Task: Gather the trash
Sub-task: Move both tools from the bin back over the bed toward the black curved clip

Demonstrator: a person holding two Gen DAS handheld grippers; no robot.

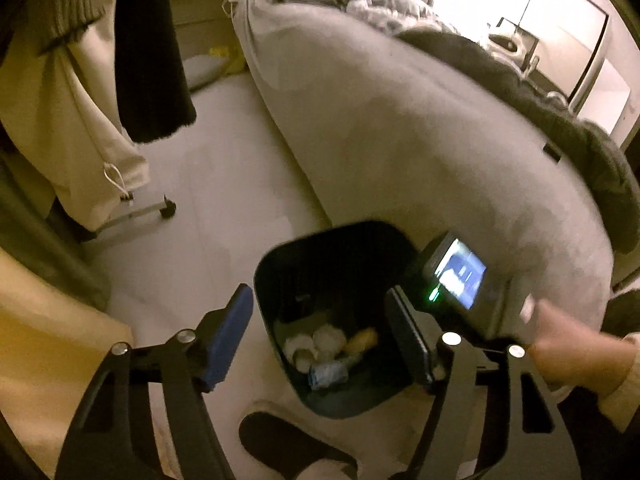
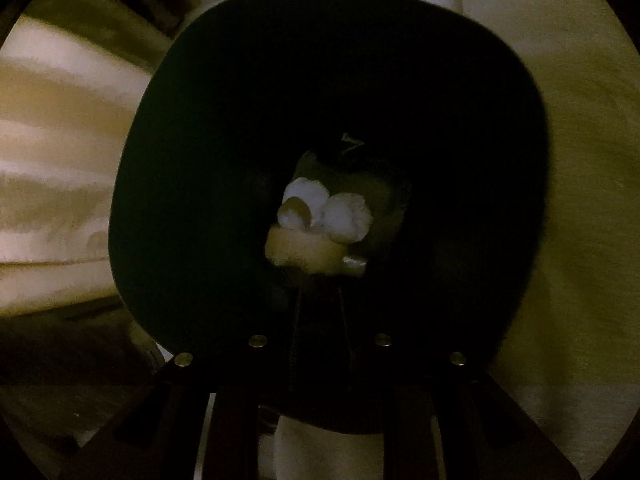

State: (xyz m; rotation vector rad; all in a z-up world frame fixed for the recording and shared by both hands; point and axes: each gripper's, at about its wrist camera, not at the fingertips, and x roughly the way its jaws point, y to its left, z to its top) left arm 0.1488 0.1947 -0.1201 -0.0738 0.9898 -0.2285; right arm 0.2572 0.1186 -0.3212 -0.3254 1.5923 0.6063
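Note:
A black trash bin stands on the floor beside a bed. At its bottom lie crumpled white paper balls, a yellowish piece and a blue-white wrapper. My left gripper hovers above the bin, open, with nothing between its blue pads. A hand holds the right gripper over the bin's right rim; its camera screen shows. In the right wrist view the bin fills the picture. My right gripper points down into it, jaws nearly together on a pale crumpled piece, above the paper balls.
The bed with a grey cover runs along the bin's right and far side. Clothes hang on a wheeled rack at the left. A dark slipper rests on the pale floor just in front of the bin.

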